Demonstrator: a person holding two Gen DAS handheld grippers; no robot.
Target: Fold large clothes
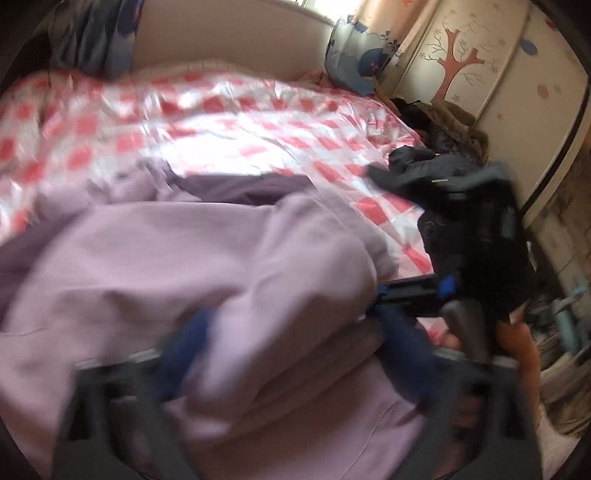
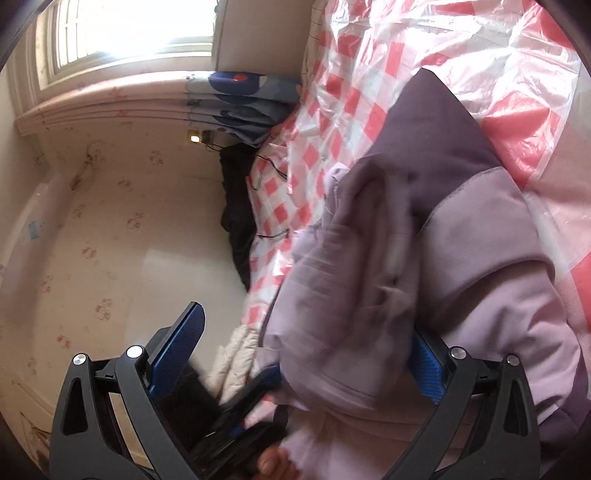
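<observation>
A large lilac garment with dark purple panels lies bunched on a bed under a pink-and-white checked plastic sheet. My left gripper is blurred, its blue fingers wide apart with lilac fabric bulging between them. The right gripper's body shows at the right of the left wrist view, held by a hand. In the right wrist view my right gripper stands wide open, its left finger in the air and its right finger against the garment, which hangs across the gap.
Dark clothes are piled at the bed's right edge beside a wardrobe with a tree picture. A blue patterned pillow leans at the headboard. In the right wrist view, a floor, black clothing and a window show.
</observation>
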